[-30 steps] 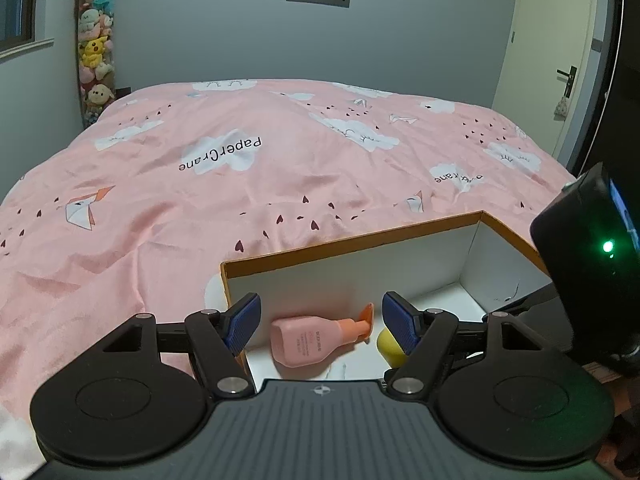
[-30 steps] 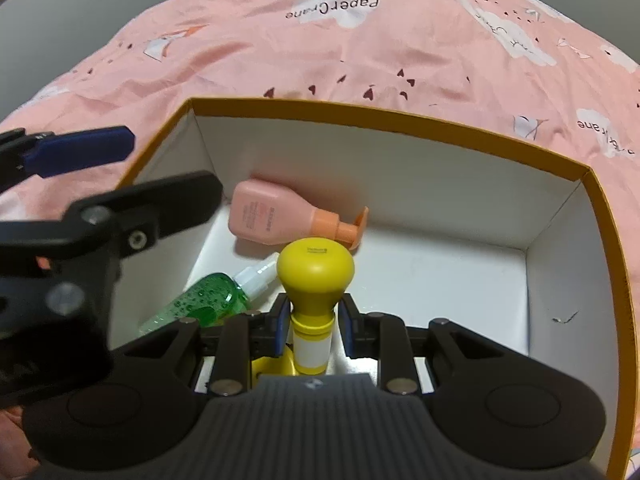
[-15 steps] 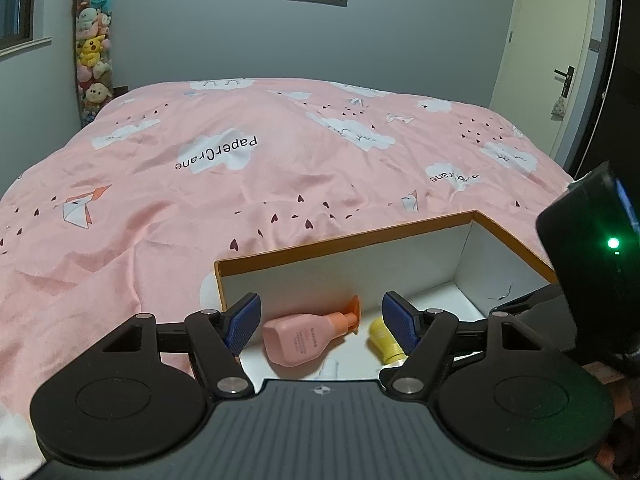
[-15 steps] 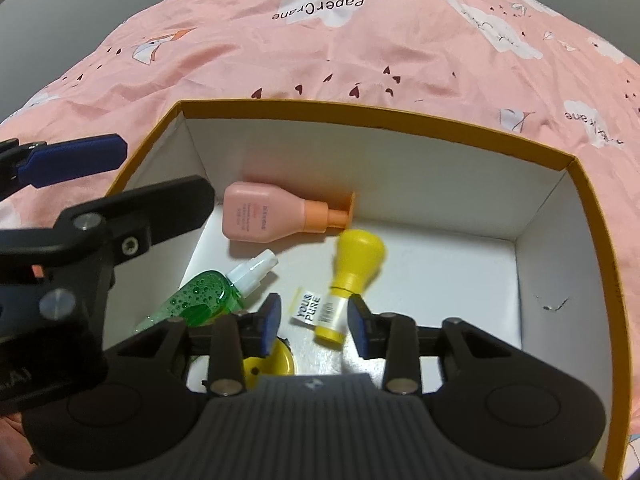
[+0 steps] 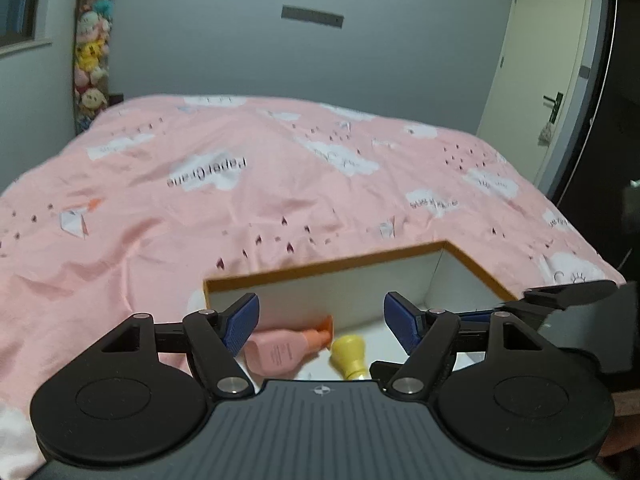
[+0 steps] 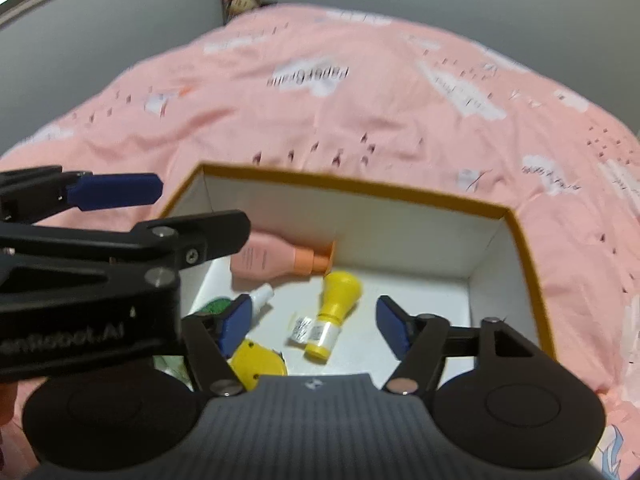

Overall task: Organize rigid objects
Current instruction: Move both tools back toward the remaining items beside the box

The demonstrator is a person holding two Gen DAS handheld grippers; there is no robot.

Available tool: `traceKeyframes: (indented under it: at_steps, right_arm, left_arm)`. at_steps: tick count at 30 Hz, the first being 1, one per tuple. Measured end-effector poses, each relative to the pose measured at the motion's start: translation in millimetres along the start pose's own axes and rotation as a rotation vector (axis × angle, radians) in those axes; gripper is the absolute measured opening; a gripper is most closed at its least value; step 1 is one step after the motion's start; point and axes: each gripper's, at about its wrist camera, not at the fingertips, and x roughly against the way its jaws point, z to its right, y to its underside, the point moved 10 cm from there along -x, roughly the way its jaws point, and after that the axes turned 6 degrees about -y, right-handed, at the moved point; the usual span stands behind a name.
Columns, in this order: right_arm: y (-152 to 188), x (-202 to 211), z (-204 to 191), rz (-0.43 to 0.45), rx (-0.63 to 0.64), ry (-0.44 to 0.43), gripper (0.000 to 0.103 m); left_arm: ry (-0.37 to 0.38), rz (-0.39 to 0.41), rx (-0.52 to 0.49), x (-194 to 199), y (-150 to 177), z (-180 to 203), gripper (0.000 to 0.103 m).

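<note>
Pink bed (image 6: 360, 120) is used to hold the box (image 6: 528, 248); bottles (image 6: 332, 316) are kept inside, tidy, and both hand-held grippers (image 6: 312, 320) (image 5: 320, 320) are held open, empty

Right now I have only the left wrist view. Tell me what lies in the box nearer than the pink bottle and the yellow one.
Observer: A green bottle with a white cap lies by the left wall of the box, nearer than the pink bottle.
Operator: Report the right gripper.
Observer: The right gripper is open and holds nothing; the yellow bottle lies on its side on the box floor.
Operator: Name anything else in there.
Observer: A round yellow object sits at the near edge, partly hidden by the gripper.
</note>
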Motion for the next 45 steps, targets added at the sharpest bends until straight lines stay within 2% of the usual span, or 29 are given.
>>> traceKeyframes:
  at_steps: [5, 10, 20, 26, 31, 35, 39, 45]
  right_arm:
    - [-5.5, 29.9, -6.4, 0.123, -0.003, 0.003, 0.076]
    - [-10.4, 53.4, -29.8, 0.204, 0.02, -0.072, 0.08]
    - [-12.7, 60.9, -103.3, 0.223, 0.221, -0.212, 0.084]
    - [-14.0, 52.4, -141.9, 0.175, 0.368, -0.267, 0.084]
    - [-20.0, 35.2, -163.9, 0.12, 0.447, -0.296, 0.084]
    - [-22.7, 17.1, -180.1, 0.069, 0.506, -0.332, 0.083]
    - [-21.7, -9.7, -193.3, -0.007, 0.57, -0.356, 0.076]
    - [-13.1, -44.8, -198.5, -0.116, 0.651, -0.334, 0.076]
  left_arm:
    - [0.013, 0.03, 0.029, 21.3, -7.1, -1.8, 0.085]
    - [-0.011, 0.058, 0.03, 43.1, -8.6, -9.9, 0.085]
    - [-0.035, 0.016, 0.04, 76.9, 8.8, -48.8, 0.086]
    - [-0.019, -0.062, 0.056, 83.9, 26.5, -95.8, 0.086]
    - [-0.099, -0.115, 0.003, 84.6, 42.3, -138.1, 0.086]
    - [-0.14, -0.2, -0.057, 73.7, 61.7, -165.0, 0.086]
    - [-0.124, -0.3, -0.125, 60.7, 86.7, -177.4, 0.086]
    - [-0.061, -0.383, -0.149, 36.8, 112.7, -176.1, 0.086]
